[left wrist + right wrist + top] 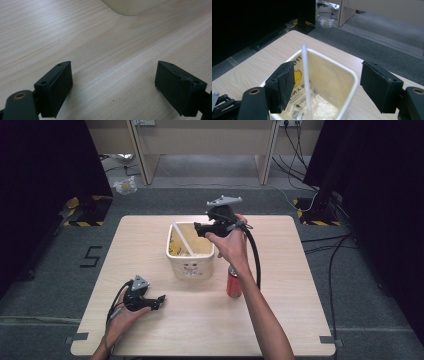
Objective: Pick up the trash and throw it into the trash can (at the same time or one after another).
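One wide wooden bench (280,320) carries everything. On it, near the middle, stands a cream square bin (190,265) with a thin plastic liner and some printed wrapping inside. A long white straw (183,238) leans in the bin, its lower end at the bottom and its upper end rising above the rim toward the far left corner. Just beside the bin, on its right, a red can (233,282) stands upright on the bench, partly behind the person's right forearm.

The right gripper (199,228) is held in the air above the right far edge of the bin and points toward its inside. In the right gripper view its fingers (283,83) are wide apart; the straw rises between them but touches neither, so nothing is held. The left gripper (161,299) rests low at the near left part of the bench, well apart from the bin. Its fingers (58,87) are also wide apart, with bare wood between them.
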### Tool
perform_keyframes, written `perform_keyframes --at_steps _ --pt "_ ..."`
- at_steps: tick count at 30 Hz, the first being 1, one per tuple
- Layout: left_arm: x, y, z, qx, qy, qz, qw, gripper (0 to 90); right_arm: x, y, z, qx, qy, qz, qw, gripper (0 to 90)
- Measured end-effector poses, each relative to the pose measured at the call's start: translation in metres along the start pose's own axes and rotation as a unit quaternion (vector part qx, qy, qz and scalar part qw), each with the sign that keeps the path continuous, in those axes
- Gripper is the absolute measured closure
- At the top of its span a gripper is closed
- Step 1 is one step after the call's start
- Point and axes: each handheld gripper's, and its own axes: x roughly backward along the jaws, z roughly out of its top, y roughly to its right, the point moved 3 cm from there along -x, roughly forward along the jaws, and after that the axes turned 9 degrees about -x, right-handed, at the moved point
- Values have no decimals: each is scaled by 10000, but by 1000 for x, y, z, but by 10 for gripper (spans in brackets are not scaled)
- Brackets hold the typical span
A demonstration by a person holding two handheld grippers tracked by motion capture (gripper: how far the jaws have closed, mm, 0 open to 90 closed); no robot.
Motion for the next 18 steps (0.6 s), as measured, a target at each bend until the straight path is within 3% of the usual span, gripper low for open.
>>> perform_keyframes --at_steps 18 --pt "0 0 0 -2 -1 5 10000 137 61 37 -29 144 212 -268 9993 266"
